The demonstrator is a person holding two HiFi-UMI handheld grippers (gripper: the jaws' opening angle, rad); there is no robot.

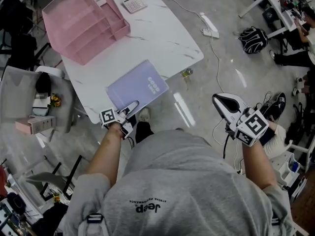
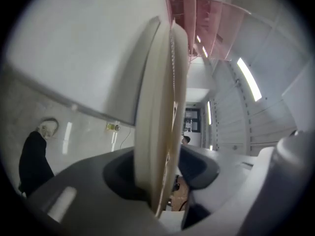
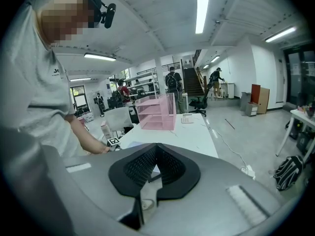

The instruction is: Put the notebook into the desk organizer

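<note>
Far left on the white marble-look table [image 1: 167, 38] sits the desk organizer [image 1: 74, 14] – pink wire mesh, stepped trays, boxy w/ thin rims. Its open fronts seem to face roughly toward me. A pale calculator [image 1: 134, 1] lies just beside it at the table's far edge.

Nearer me, by the table's near edge, is the notebook [image 1: 140, 85]: flat lavender cover, smooth, w/ a cream page block. Its long axis runs diagonally, from near-left to far-right in the head view.

My left gripper [image 1: 131, 107] is at the notebook's nearest corner. In the left gripper view the notebook sits edge-on between the jaws, about half open, w/ the dark pads against both covers. That reads as a grip on it, though only at the corner, so the notebook may sag or swing.

The key relation: the organizer lies up and to the left of the notebook, well apart. The left hand is the nearer one by far, so I judge the carry is its job, and the notebook prob. needs lining up w/ a tray mouth.

Far right, my right gripper [image 1: 219, 101] hangs over the floor, off the table – its jaws are closed together w/ nothing between them.
</note>
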